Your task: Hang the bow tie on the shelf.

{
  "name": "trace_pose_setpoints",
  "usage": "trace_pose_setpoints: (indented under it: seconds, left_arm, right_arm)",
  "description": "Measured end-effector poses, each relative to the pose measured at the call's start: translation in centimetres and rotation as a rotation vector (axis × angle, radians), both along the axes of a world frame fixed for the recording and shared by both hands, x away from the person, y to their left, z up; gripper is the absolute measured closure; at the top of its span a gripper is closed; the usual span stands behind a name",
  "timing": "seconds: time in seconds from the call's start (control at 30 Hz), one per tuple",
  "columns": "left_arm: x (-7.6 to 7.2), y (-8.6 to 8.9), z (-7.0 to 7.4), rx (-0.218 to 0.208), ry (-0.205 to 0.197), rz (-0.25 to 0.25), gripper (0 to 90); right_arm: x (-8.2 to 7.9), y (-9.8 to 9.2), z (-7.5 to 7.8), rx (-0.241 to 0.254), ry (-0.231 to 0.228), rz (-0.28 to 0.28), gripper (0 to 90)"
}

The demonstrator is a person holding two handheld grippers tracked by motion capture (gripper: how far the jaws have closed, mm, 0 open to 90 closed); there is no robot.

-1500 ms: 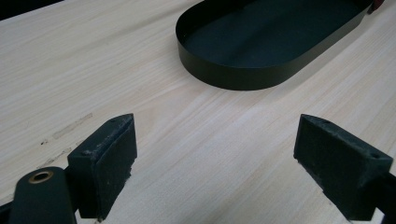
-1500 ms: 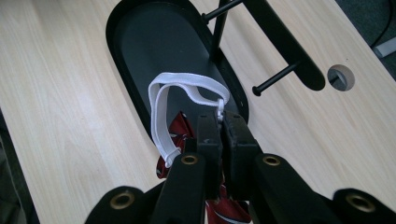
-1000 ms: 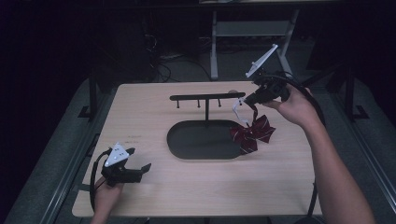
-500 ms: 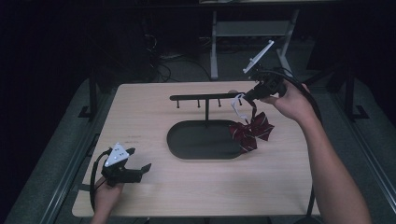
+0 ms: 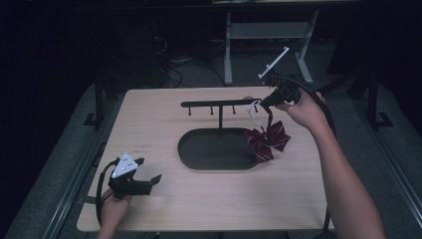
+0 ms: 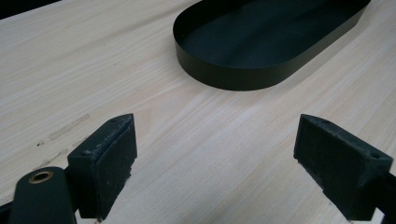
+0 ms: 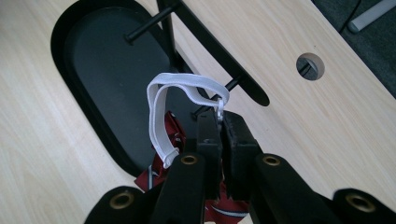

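While no writing can be read anywhere, a pale wooden desk point(image 5: 209, 209) is seen carrying a black oval tray point(image 5: 214, 149), its long axis running side to side, with a peg rack point(image 5: 219, 104) rising from it. A dark red striped bow tie point(image 5: 267, 140) is held hanging over the tray's right end, its white elastic loop point(image 7: 161, 112) pinched by the closed right gripper point(image 7: 220, 123) beside the rack's end peg. The left gripper point(image 5: 149, 174) is rested near the desk's front left, jaws spread wide and empty.

One bow tie point(image 5: 267, 140), one tray point(image 5: 217, 149)
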State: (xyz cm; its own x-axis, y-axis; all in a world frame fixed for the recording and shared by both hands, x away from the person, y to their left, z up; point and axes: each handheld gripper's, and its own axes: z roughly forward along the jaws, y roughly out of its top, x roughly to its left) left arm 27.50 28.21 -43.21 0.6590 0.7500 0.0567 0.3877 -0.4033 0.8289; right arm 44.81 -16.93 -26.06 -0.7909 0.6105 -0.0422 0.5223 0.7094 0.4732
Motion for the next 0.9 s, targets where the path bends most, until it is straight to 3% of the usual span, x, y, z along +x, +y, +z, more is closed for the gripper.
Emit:
trace_pose_setpoints:
  seconds: [0.6, 0.9]
  left_arm:
    - [0.1, -0.3, -0.1, 0.013, 0.004, -0.007, 13.2]
    - [0.2, -0.2, -0.1, 0.011, 0.008, -0.004, 13.2]
  right_arm:
    - [1.1, -0.6, -2.1, 0.013, 0.025, -0.017, 85.3]
    - [1.4, -0.6, -2.4, 0.018, 0.035, -0.018, 85.3]
